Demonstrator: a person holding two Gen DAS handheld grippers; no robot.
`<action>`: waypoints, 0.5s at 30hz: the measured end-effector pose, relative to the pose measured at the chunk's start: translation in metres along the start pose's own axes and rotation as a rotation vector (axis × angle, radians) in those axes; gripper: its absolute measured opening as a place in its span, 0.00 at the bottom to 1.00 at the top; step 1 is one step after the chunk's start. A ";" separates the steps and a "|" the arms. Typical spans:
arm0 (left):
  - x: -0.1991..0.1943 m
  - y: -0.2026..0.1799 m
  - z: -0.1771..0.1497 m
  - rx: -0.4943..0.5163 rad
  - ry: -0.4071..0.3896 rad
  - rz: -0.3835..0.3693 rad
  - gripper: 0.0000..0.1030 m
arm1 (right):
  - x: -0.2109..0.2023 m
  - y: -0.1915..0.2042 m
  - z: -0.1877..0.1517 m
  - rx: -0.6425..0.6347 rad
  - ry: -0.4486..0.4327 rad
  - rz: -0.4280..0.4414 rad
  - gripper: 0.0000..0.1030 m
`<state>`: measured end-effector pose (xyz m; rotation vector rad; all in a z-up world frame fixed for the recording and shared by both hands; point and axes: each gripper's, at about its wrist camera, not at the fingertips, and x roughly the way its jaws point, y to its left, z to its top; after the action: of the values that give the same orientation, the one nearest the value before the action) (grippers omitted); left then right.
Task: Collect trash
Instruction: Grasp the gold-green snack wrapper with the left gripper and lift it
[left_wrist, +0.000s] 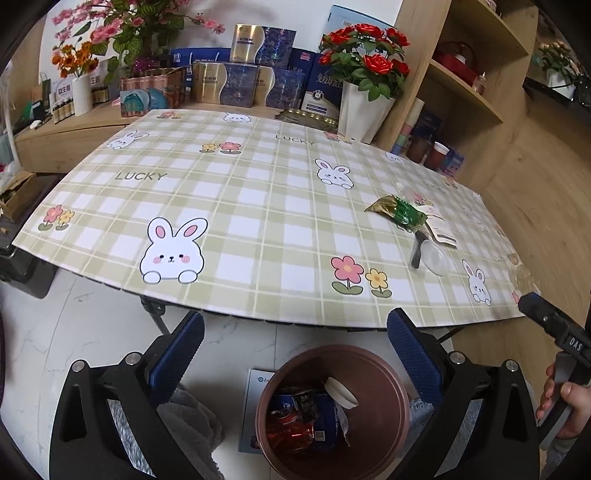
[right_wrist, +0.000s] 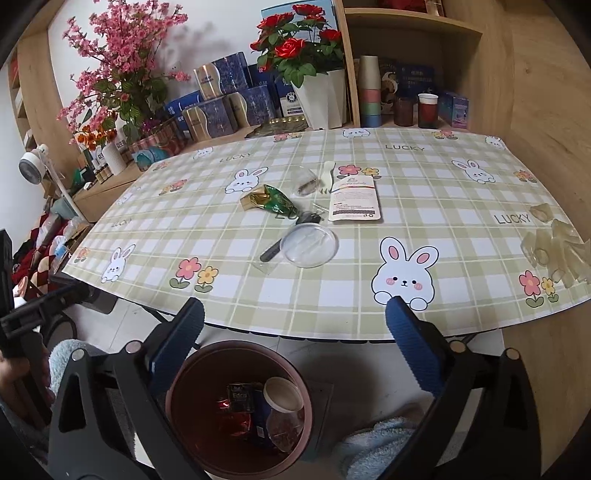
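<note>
Tongs: left (left_wrist: 295, 345) and right (right_wrist: 295, 332) spread empty over bin (right_wrist: 173, 391); remaining wrapper (right_wrist: 271, 199) beyond bin, nearer right.

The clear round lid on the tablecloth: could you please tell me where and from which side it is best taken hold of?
I would take the clear round lid by its near rim, coming in low from the table's front edge with one finger over and one under. It lies flat and wide, so a top-down pinch would probably slip. The black utensil crowds its left side.
</note>
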<state>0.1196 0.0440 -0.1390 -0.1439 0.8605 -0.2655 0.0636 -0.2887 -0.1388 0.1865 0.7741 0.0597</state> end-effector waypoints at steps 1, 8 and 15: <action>0.002 -0.001 0.002 0.002 0.005 -0.002 0.94 | 0.001 -0.001 0.000 0.002 0.003 -0.001 0.94; 0.026 -0.030 0.028 0.062 0.043 -0.045 0.94 | 0.011 -0.019 0.010 0.021 0.011 -0.036 0.94; 0.079 -0.073 0.068 0.076 0.115 -0.119 0.94 | 0.021 -0.041 0.020 0.030 0.026 -0.079 0.94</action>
<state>0.2074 -0.0477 -0.1356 -0.1095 0.9563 -0.4205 0.0918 -0.3293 -0.1467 0.1833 0.8075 -0.0243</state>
